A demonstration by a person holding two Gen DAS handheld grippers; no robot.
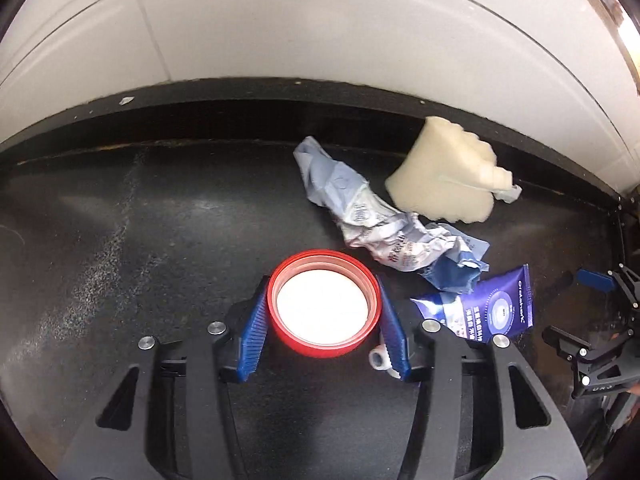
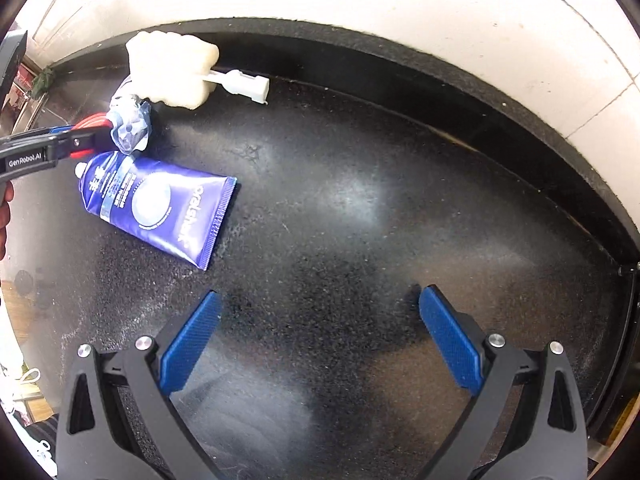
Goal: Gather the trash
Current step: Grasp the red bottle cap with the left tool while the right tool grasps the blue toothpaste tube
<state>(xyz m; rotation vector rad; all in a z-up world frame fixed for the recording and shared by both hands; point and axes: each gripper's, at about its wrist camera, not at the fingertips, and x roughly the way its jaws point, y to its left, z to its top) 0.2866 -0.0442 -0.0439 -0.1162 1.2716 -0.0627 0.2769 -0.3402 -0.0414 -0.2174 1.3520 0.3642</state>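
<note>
- Left gripper (image 1: 324, 320) has the round red plastic lid with the white liner (image 1: 323, 307) between its blue pads; jaws look clamped on the rim at both sides, though you should check the contact is firm before lifting.
- The lid sits open side up on the black speckled desk (image 1: 140, 240). Keep it level as you raise it, since a thin round rim can slip out sideways.
- Just beside the lid lie the crumpled pale-blue printed wrapper (image 1: 376, 224) and the purple squeezed tube (image 2: 160, 204); lift straight up so you don't drag either.
- A small white ring-shaped bit (image 1: 378, 358) sits against the pad on the tube's side of the lid; can't tell whether it's trapped, so watch it.
- The cream foam sponge head on a white plastic stem (image 2: 172, 68) lies beyond the wrapper from the lid, near the wall.
- Right gripper (image 2: 320, 332) has its jaws wide apart and empty over bare desk, well apart from the lid. Aim it next at the tube, across the flat body.
</note>
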